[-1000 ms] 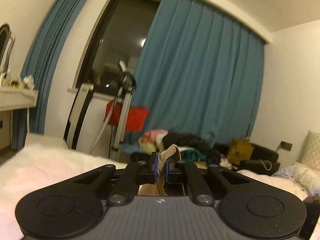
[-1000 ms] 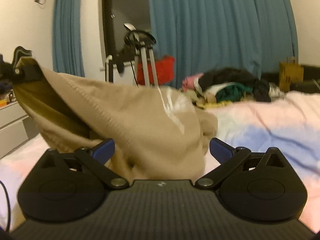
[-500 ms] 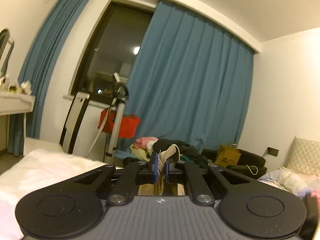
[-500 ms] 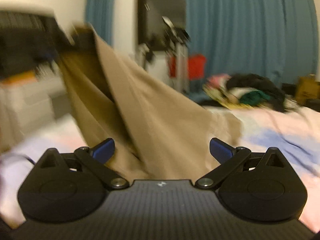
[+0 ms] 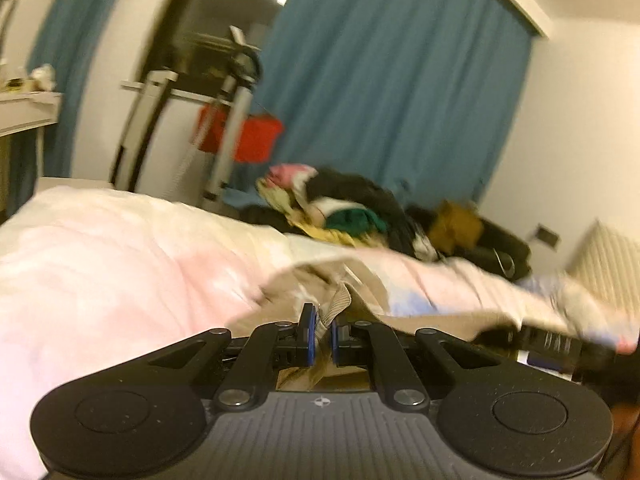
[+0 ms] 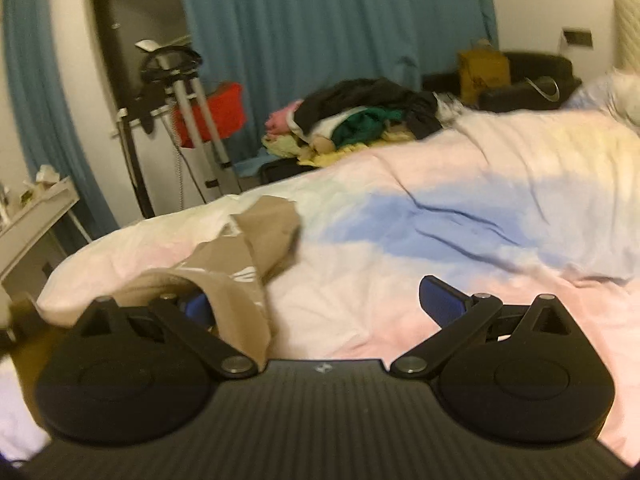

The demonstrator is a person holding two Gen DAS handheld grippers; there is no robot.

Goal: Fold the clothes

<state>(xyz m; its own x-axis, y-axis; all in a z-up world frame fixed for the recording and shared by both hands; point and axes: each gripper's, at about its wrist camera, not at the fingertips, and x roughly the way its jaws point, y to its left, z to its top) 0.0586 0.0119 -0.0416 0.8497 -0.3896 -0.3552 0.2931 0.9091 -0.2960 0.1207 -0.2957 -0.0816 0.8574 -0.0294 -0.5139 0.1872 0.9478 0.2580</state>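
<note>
**Laying the tan garment out on the bed**

I am pinching the tan garment's (image 5: 340, 304) ribbed edge in the left gripper (image 5: 320, 338), cloth lying rumpled on the pastel duvet (image 6: 460, 216). My right gripper (image 6: 316, 300) is spread wide, gripping nothing. Next, I judge, it needs an opposite corner.

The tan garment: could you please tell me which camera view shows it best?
The right wrist view: the tan garment lies crumpled across the bed, showing its spread. The left wrist view shows only a blurred patch and the ribbed edge pinched in the left gripper.
</note>
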